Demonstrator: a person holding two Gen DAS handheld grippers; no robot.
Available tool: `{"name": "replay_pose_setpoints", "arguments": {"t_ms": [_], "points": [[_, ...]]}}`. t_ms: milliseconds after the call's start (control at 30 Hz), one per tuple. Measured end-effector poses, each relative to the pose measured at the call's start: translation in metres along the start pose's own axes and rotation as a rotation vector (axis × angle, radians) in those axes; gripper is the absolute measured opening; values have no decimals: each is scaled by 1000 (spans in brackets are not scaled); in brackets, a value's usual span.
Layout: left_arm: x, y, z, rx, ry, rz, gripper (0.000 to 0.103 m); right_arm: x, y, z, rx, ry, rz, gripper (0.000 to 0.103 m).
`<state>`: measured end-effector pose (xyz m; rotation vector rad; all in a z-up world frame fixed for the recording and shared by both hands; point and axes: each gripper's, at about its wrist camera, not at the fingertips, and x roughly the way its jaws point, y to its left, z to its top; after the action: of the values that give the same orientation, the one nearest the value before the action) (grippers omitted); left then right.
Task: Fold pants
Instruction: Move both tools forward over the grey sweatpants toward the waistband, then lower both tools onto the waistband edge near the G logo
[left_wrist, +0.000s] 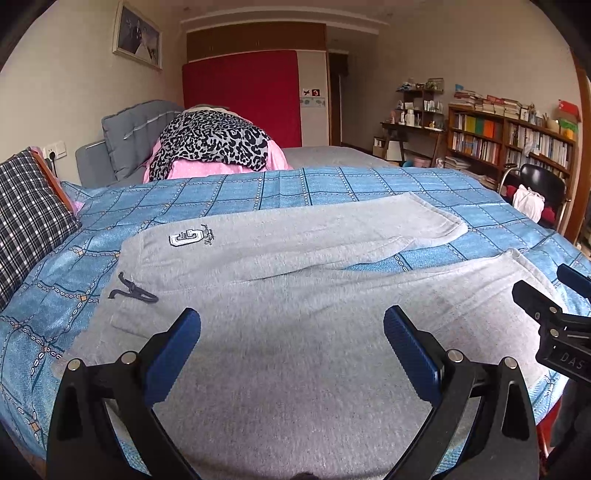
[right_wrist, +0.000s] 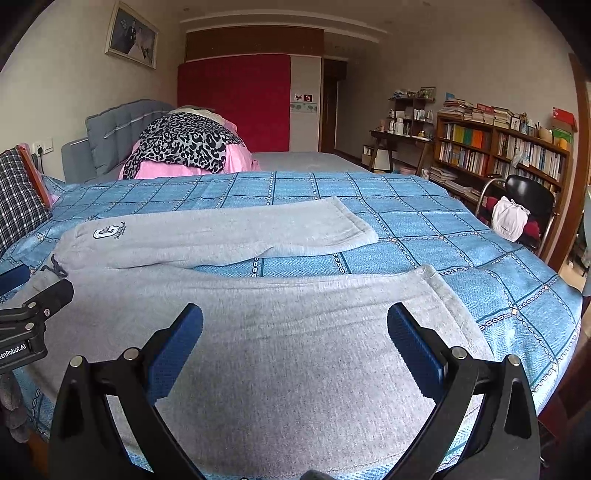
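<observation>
Plainly, the pants (left_wrist: 258, 332) are soft grey sweat fabric, spread flat on the bed (left_wrist: 332, 184) with nothing folded so far. The waistband, with its dark drawstring (left_wrist: 133, 291) and a stitched logo (left_wrist: 186, 238), lies toward 9 o'clock; both legs run toward 3 o'clock, the far leg (right_wrist: 240, 229) at about 12 and the near leg (right_wrist: 295, 350) right under the cameras, a wedge of blue cover showing between them.

Both sets of tongs are released, jaws spread wide with nothing between them. The left tongs (left_wrist: 291, 328) hover over the near leg's upper part, toward the waist; the right tongs (right_wrist: 295, 328) hover over the same leg nearer its cuff (right_wrist: 447, 306). Whether either touches the cloth I cannot tell.

I judge the fabric light, limp and fairly thick, with a nap that should give the blue pads grip rather than slip. It will sag and drag between two holds, and it may pull the bed cover along if a pinch goes too deep. Good holds look like the near edge: one pinch by the waistband side, one by the cuff, where the hem gives a firmer ridge. Lifting both together should carry the near leg over onto the far one.
</observation>
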<state>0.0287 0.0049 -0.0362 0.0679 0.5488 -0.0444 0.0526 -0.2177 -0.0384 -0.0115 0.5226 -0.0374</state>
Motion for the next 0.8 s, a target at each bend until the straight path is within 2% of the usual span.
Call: {"name": "replay_pose_setpoints", "arguments": {"t_ms": [300, 533, 800], "points": [[16, 5, 1, -2, 36, 14, 98, 25, -7, -2, 10, 74, -79, 101], [32, 13, 4, -4, 61, 44, 98, 44, -6, -2, -18, 87, -126, 101], [52, 19, 8, -10, 95, 65, 98, 67, -3, -3, -42, 116, -131, 101]]}}
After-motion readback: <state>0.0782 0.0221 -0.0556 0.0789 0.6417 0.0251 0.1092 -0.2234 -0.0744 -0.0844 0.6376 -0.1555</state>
